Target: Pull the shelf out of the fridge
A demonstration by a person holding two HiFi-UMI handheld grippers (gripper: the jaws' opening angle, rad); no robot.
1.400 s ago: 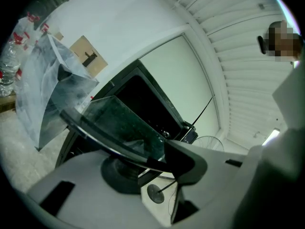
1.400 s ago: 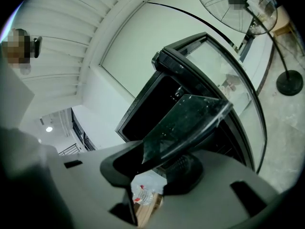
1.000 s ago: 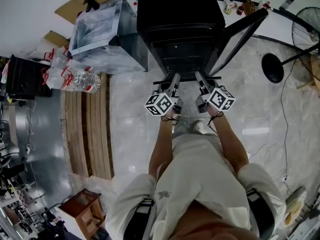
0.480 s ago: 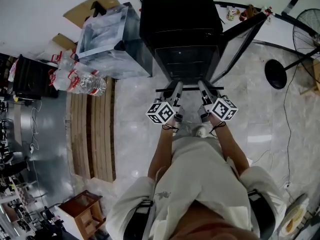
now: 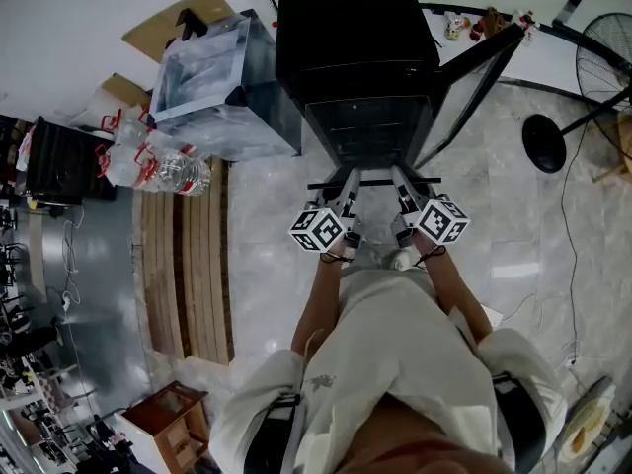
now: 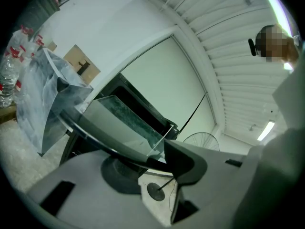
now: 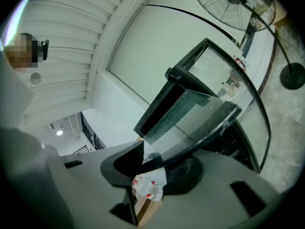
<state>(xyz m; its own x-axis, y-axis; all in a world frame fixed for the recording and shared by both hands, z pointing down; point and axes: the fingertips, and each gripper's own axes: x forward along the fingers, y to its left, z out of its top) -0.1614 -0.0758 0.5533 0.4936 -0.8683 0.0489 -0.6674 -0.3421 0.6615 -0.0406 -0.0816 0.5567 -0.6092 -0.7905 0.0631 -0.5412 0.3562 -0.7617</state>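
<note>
Before the open black fridge (image 5: 355,38), whose glass door (image 5: 474,72) stands swung out to the right, the flat clear glass shelf with a dark front rim (image 5: 375,182) lies level, with its rim already out in front of the cabinet. On the left part of this rim the left gripper (image 5: 350,177) is clamped, and on the right part the right gripper (image 5: 400,177) is clamped too, both pointing level toward the fridge. I cannot tell if the back edge of the shelf is inside the fridge or not.
</note>
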